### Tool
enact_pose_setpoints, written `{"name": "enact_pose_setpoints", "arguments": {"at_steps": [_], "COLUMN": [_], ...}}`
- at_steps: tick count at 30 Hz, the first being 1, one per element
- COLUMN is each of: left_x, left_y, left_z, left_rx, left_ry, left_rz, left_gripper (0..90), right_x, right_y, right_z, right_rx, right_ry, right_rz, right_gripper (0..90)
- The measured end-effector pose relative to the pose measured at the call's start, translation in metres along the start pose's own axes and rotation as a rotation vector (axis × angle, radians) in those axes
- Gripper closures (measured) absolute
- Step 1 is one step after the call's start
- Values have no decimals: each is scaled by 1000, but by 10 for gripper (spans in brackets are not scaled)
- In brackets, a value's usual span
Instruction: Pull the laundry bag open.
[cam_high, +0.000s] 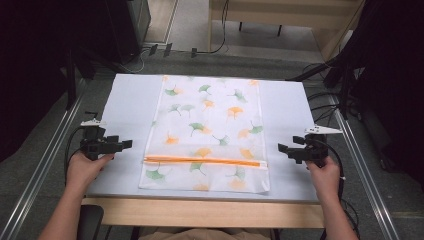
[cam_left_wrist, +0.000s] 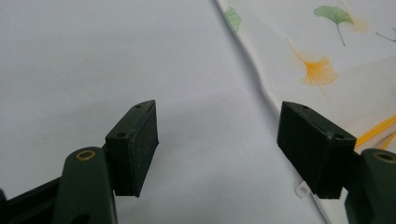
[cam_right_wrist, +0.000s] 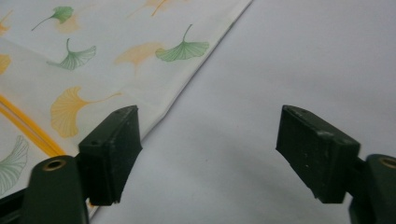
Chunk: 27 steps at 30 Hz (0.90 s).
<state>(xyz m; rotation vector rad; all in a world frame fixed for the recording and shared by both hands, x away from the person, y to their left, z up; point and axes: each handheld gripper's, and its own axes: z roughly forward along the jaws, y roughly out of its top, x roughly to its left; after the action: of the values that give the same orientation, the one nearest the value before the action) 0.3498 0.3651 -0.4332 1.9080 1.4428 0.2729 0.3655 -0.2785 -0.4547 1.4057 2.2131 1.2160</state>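
A white cloth bag (cam_high: 207, 132) printed with green and orange ginkgo leaves lies flat on the pale table mat (cam_high: 125, 107), with an orange zipper (cam_high: 202, 160) running across its near end. My left gripper (cam_high: 126, 144) rests on the mat just left of the bag, open, with only bare mat between its pads (cam_left_wrist: 140, 144). The bag's left edge (cam_left_wrist: 266, 88) runs past its right-hand jaw. My right gripper (cam_high: 283, 148) sits on the mat just right of the bag, open and holding nothing. The bag's right edge (cam_right_wrist: 182, 88) lies beside its left-hand jaw.
The mat covers a wooden table whose front edge (cam_high: 200, 212) runs along the bottom. Metal rails (cam_high: 45, 165) flank the table on both sides. Black stands and cables (cam_high: 345, 85) crowd the far right, and dark equipment stands at the far left.
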Motion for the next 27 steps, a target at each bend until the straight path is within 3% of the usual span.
{"name": "enact_pose_setpoints", "arguments": {"at_steps": [6,27], "left_x": [-1,-4], "left_y": [0,0], "left_z": [1,2], "left_rx": [-5,7], "left_ry": [15,25], "left_rz": [16,27], "left_gripper": [287,290], "right_x": [-4,-4], "right_y": [-1,-2], "right_z": [2,5], "right_rx": [16,35], "right_ry": [-26,-22], "right_rz": [11,9], "right_gripper": [230,229]}}
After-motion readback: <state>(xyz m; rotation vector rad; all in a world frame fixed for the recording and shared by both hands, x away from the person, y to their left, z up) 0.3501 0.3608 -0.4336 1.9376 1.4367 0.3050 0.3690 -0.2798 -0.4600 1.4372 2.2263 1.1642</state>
